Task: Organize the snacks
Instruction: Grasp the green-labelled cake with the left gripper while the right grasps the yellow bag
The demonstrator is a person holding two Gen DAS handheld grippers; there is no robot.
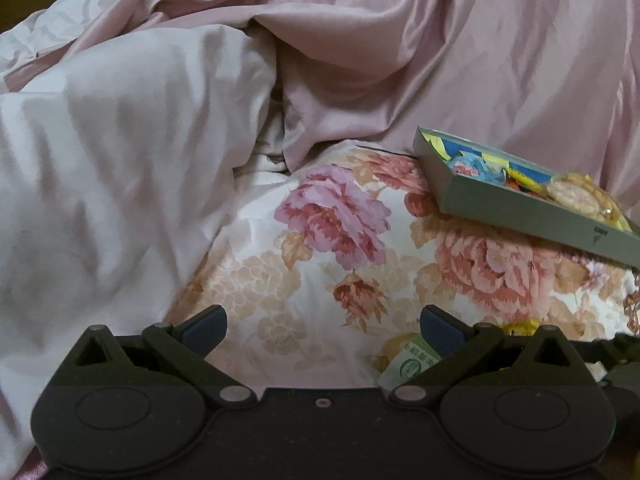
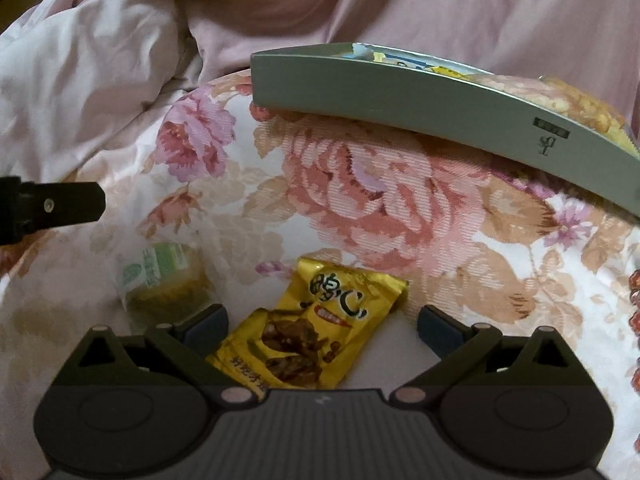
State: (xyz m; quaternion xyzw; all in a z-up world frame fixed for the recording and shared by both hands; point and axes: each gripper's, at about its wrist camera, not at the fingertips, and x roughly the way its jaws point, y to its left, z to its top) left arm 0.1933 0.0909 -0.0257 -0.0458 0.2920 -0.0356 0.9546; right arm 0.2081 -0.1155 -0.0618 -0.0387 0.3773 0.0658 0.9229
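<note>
Two snacks lie loose on the floral bedding (image 2: 400,216): at left a green-labelled clear pack (image 2: 164,280), beside it a yellow packet (image 2: 316,328). Both the left gripper (image 1: 322,326) and right gripper (image 2: 322,326) gape, holding nothing. Further right, the grey box (image 2: 400,92) sits tilted on soft folds; pressing it could tip the contents out, and the slick packet may slip.

My right gripper (image 2: 322,326) hangs with jaws wide apart over the floral cover (image 2: 400,216). The yellow packet (image 2: 308,332) lies between my fingers. A green-labelled snack (image 2: 164,280) sits just left of the packet; the grey box (image 2: 420,108) lies beyond it, holding snacks.
</note>
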